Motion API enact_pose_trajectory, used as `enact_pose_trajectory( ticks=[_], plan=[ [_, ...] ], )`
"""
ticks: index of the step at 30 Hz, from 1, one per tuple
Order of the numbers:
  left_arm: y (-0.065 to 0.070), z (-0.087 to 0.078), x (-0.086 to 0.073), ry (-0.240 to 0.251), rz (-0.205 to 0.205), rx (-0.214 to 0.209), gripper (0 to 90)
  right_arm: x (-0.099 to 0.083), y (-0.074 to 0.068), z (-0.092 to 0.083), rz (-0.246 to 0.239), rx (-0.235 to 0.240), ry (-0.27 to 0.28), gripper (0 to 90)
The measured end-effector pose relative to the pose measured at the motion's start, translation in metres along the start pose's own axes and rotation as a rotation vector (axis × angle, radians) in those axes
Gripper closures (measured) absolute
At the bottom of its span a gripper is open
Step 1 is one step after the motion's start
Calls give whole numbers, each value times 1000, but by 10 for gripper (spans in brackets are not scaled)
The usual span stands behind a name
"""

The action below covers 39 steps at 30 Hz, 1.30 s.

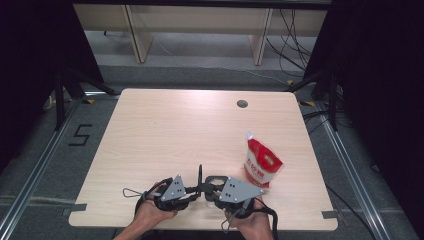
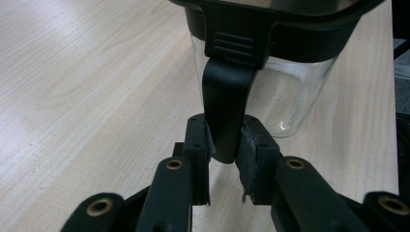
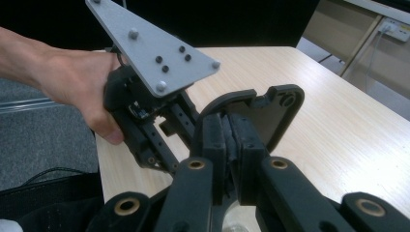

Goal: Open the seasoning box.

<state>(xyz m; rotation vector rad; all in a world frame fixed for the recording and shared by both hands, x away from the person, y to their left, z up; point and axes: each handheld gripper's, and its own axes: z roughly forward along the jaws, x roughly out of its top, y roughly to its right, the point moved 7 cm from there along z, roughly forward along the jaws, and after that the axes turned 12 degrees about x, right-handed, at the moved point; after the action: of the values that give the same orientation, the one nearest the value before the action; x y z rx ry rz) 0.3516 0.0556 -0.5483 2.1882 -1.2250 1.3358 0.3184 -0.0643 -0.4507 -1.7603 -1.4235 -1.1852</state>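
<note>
A clear glass jug point(image 2: 290, 96) with a black rim and a black handle point(image 2: 225, 96) stands near the table's front edge, seen in the high view point(image 1: 216, 181). My left gripper point(image 2: 225, 140) is shut on the lower end of the handle, its pads pressing both sides; from above it point(image 1: 199, 190) reaches in from the left. My right gripper point(image 3: 229, 130) is shut on the edge of the jug's black lid point(image 3: 275, 111), which is tipped up. From above, the right gripper point(image 1: 212, 192) comes in from the right. The jug's inside is hidden.
A red and white spouted pouch point(image 1: 261, 165) stands just right of the jug. The wooden table point(image 1: 175, 130) has a round cable hole point(image 1: 242, 104) at the back. The hand point(image 3: 72, 82) holding the left gripper and its grey plate point(image 3: 154, 53) are close to my right jaws.
</note>
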Motion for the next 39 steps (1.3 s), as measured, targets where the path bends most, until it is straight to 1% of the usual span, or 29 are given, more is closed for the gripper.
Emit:
enact_pose_trajectory(
  ticks=[2,4,5,6,8,9,10,11,12,14,16,19,21,23,24,25,26,27,28,29,30,31,32,33,35,36,37,38,39],
  plan=[
    [1,0,1,1,1,1,749,1,1,2,-7,-4,-3,864],
    [2,0,1,0,1,2,749,1,0,3,1,-4,-6,861],
    [2,0,1,0,-1,0,749,2,0,3,-12,-8,-5,859],
    [2,1,1,6,-4,3,751,1,0,3,-6,-4,-14,857],
    [3,1,1,7,-6,-2,750,2,0,3,-6,-12,-6,856],
    [2,1,1,4,-4,3,750,2,-1,2,-2,-8,-10,855],
    [2,1,1,4,-5,2,751,3,1,1,-22,-14,-7,854],
    [2,1,1,2,-6,3,750,3,-1,1,-7,-9,-9,853],
    [2,1,1,2,-5,2,751,3,-1,1,-4,1,-4,852],
    [2,1,1,10,-9,4,750,3,-1,0,-6,-12,-12,850],
    [2,1,1,6,-10,2,750,2,0,0,-5,-11,-4,843],
    [3,0,1,5,-13,1,748,-1,2,-6,4,-19,4,824],
    [2,-1,0,-4,-2,-8,748,-4,5,-14,10,-31,6,804],
    [2,-1,0,-6,2,-5,746,-11,9,-25,19,-54,15,786],
    [3,-2,0,-1,-5,-10,744,-15,10,-30,39,-61,25,773],
    [3,-2,0,3,-4,-18,742,-20,11,-36,45,-73,24,761],
    [3,-4,-1,-5,1,-25,741,-25,13,-42,54,-87,27,748],
    [3,-4,-1,-5,1,-25,739,-25,13,-42,54,-87,27,748],
    [4,-4,-1,2,-15,-30,733,-36,16,-53,75,-109,24,721],
    [2,-5,-1,-1,-10,-22,720,-40,16,-56,97,-108,28,709],
    [2,-5,-1,-1,-10,-22,702,-40,16,-56,97,-108,28,709],
    [0,-7,0,5,-27,-17,668,-52,18,-64,116,-121,22,668],
    [0,-7,0,5,-27,-17,647,-56,19,-67,126,-122,20,659],
    [-2,-9,0,1,-41,-18,619,-62,19,-70,148,-128,18,650],
    [-5,-14,-3,-6,-43,-11,577,-72,20,-75,153,-139,-4,644],
    [-5,-14,-3,-6,-43,-11,549,-72,20,-75,153,-139,-4,644],
    [-7,-16,-6,-13,-43,11,527,-80,22,-83,180,-155,-11,626],
    [-8,-19,-7,-28,-43,16,511,-82,22,-85,182,-157,-10,618],
    [-9,-21,-8,-31,-54,16,490,-85,23,-88,191,-165,-14,606]
  ],
)
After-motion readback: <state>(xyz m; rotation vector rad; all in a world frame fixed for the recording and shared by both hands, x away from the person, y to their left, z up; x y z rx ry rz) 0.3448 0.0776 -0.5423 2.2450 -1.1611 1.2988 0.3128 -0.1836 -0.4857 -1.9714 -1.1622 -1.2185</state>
